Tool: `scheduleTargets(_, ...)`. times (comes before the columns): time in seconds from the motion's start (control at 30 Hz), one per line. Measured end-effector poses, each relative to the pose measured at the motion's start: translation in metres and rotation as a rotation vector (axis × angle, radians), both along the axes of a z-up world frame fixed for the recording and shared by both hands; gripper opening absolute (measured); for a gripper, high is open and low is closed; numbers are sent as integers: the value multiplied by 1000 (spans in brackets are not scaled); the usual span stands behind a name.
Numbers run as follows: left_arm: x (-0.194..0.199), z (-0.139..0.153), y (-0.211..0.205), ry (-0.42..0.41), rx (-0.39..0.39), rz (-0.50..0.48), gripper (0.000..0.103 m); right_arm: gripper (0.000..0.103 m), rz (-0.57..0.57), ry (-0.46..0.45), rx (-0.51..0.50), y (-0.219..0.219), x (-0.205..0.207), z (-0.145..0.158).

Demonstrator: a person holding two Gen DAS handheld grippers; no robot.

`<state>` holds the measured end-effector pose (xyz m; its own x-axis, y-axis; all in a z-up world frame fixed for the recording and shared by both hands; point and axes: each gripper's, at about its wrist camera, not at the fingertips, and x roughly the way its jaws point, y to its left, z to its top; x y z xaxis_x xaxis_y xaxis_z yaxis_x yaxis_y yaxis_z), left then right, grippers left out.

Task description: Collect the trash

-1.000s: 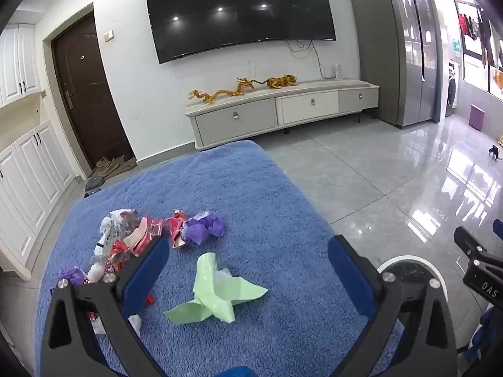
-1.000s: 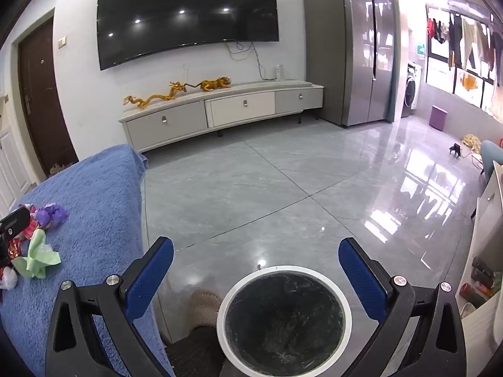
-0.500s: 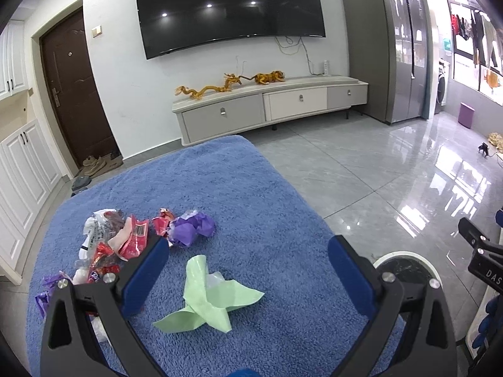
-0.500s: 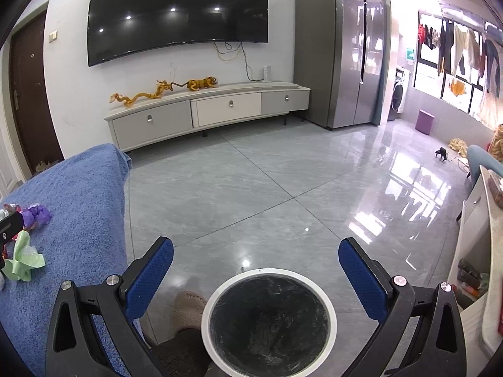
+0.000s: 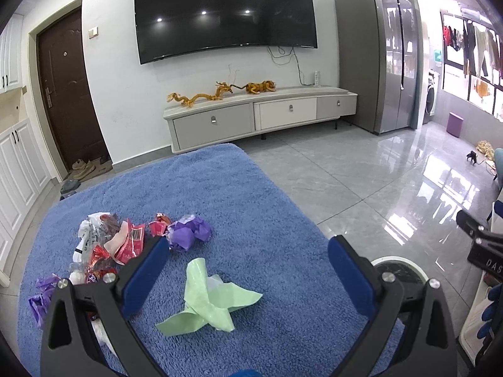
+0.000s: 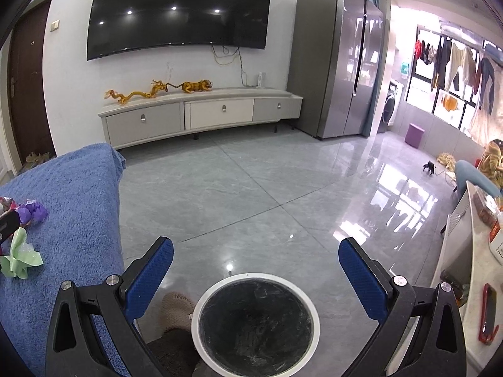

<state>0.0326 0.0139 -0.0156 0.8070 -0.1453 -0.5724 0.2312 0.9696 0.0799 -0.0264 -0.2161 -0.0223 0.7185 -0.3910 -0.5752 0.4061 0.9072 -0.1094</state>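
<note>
A crumpled light green wrapper (image 5: 209, 303) lies on the blue towel-covered table (image 5: 251, 207), between the fingers of my open, empty left gripper (image 5: 248, 270). A purple wrapper (image 5: 188, 232) and a heap of red and white wrappers (image 5: 107, 245) lie further left. My right gripper (image 6: 256, 270) is open and empty above a white-rimmed bin with a black liner (image 6: 255, 323) on the floor. The green wrapper (image 6: 19, 257) and purple wrapper (image 6: 31, 213) also show in the right wrist view. The bin rim (image 5: 399, 265) shows right of the table.
A TV cabinet (image 5: 261, 116) stands against the far wall under a wall TV. A tall grey fridge (image 6: 336, 72) is at the right. A white counter with a red phone (image 6: 489, 312) is at the near right. A beige slipper (image 6: 176, 311) lies beside the bin.
Both cameras have tilted up a little, so the trash and the bin sit lower in view. Both grippers stay open and empty.
</note>
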Motion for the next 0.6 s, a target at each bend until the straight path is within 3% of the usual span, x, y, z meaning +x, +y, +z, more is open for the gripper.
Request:
scheduleTargets(0.23, -2, 7, 7, 51, -53, -64, 102, 103, -30, -65, 18, -11, -10, 17)
scheduleTargets(0.6, -12, 22, 46, 20, -120, -77, 102, 103, 51, -67, 7, 1, -11, 39)
